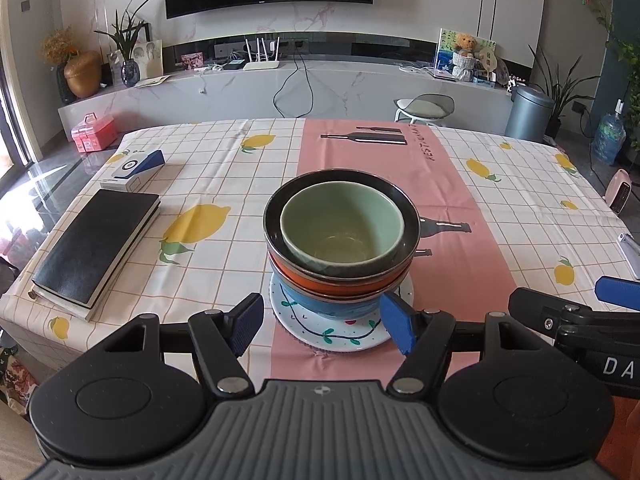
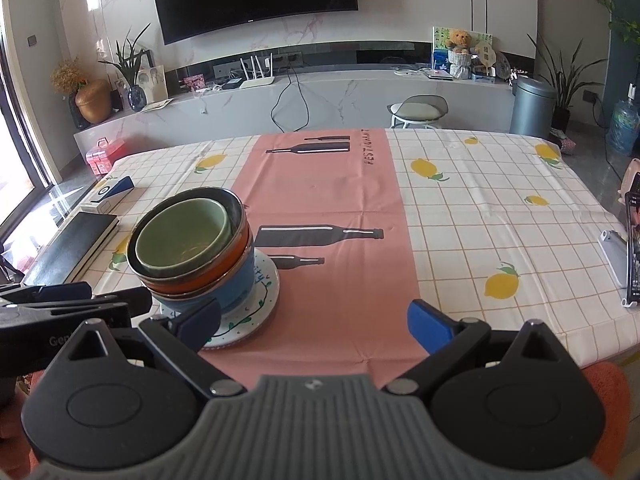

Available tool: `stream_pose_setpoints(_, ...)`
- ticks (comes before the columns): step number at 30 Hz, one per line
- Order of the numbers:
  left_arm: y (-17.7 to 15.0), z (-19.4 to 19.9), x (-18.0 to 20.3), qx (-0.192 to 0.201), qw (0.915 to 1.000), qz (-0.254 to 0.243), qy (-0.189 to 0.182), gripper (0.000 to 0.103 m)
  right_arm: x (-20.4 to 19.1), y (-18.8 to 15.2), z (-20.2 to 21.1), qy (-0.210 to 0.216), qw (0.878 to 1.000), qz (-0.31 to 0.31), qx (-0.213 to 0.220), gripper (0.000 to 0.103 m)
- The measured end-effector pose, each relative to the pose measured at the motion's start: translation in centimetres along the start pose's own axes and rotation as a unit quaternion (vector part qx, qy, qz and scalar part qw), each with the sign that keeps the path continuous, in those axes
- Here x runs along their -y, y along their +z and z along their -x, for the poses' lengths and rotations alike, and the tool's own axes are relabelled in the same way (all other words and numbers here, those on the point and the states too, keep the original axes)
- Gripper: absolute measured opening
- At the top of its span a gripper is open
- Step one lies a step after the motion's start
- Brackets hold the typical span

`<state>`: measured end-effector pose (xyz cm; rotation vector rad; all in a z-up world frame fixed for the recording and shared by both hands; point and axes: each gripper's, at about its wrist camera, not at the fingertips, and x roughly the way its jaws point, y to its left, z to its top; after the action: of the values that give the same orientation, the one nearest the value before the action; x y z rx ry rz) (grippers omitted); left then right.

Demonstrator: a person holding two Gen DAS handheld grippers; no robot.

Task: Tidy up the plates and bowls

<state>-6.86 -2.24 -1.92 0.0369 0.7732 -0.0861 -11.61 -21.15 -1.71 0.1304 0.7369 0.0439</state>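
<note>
Green bowl tops a stack of a black-rimmed bowl, an orange bowl and a blue bowl on a painted white plate, mid-counter on the pink runner. Left claw is released, empty, at 6 o'clock of the stack; right claw is released at 4 o'clock. A black notebook lies at 9 o'clock.

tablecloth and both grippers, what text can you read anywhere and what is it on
"RESTAURANT", partly creased: pink tablecloth strip.
"DA", cut off by the frame edge: right gripper, seen from the left wrist.
"Gen", cut off: left gripper, seen from the right wrist.
TV logo, white and blue box print: too small to read.
</note>
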Motion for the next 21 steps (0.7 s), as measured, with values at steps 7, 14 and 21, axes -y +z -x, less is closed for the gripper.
stream_pose_setpoints(7, -0.07, -0.11, -0.11, -0.001, 1.0, 0.003, 0.001, 0.079, -0.18, 0.02, -0.09, 0.002, 1.0, 0.004, 0.002, 0.098)
stream_pose_setpoints(14, -0.12, -0.09, -0.19, -0.001, 1.0, 0.002, 0.0, 0.079, -0.2, 0.05, -0.13, 0.002, 1.0, 0.005, 0.001, 0.098)
stream_pose_setpoints(21, -0.11, -0.12, -0.27, -0.001, 1.0, 0.004, -0.001, 0.078, -0.23, 0.12, -0.17, 0.002, 1.0, 0.005, 0.001, 0.098)
